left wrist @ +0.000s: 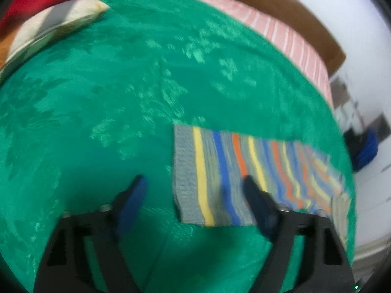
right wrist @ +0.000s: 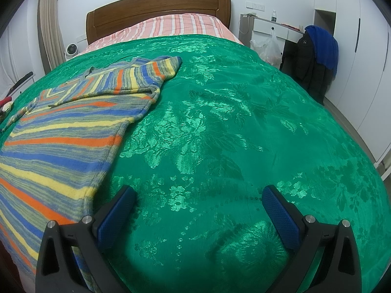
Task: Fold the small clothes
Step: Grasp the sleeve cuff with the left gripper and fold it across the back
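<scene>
Left claw [left wrist: 195,183] open over striped sweater [left wrist: 244,171], right claw [right wrist: 199,195] open above green bedspread [right wrist: 244,122]

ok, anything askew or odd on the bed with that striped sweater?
Nothing damaged or spilled. The striped sweater lies mostly flat on the green bedspread, one sleeve folded across its top, only partly folded. The left gripper is open over its hem, not gripping. The right gripper is open over bare cover.

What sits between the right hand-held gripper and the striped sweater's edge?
Nothing: in the right wrist view only bare green bedspread lies between the open right hand-held gripper and the striped sweater, whose edge runs just beside its left finger.
</scene>
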Demonstrator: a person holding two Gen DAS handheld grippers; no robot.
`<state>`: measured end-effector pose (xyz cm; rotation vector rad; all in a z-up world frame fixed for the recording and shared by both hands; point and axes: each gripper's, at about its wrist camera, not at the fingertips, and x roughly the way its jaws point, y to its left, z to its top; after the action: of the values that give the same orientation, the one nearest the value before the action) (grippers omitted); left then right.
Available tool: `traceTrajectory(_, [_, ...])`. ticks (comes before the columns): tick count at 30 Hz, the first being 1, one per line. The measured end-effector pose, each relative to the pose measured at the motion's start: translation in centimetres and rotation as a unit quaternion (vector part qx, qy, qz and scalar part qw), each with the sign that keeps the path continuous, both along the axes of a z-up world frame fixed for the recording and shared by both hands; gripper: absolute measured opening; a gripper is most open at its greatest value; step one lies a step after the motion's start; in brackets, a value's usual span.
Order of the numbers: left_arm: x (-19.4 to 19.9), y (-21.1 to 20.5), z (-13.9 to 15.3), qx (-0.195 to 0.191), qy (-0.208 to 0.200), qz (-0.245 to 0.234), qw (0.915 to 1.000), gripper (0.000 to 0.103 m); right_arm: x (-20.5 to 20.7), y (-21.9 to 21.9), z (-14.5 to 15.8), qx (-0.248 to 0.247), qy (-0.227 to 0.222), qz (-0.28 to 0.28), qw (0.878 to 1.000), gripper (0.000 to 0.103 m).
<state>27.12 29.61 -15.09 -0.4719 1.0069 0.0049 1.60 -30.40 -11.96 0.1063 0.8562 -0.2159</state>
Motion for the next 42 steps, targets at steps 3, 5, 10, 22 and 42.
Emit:
traceTrajectory(3, [1.4,-2.6,-0.2,0.036,0.022,-0.03,0.9986,0.03,0.0,0.0,0.0,0.0,0.0,0.0,1.0,0.103])
traceTrajectory(5, [2.3,-3.6,0.0,0.049,0.036,-0.023,0.9979,0.003,0.0,0.0,0.0,0.0,0.0,-0.001,1.0,0.103])
traceTrajectory(10, [2.8,-9.0,8.2,0.077,-0.055,-0.047,0.9944,0.002,0.0,-0.1,0.0,0.001,0.0,0.0,1.0,0.103])
traceTrajectory(22, [-1.5,-40.7,15.5,0.072,-0.127,-0.366,0.9192,0.053,0.0,-0.3,0.0,0.004,-0.001,0.003,1.0,0.103])
traceTrajectory(42, [-4.7,-31.3,5.0,0.283,-0.122,-0.386,0.8693,0.042,0.6,-0.5,-0.2,0.01,0.001,0.011,1.0,0.103])
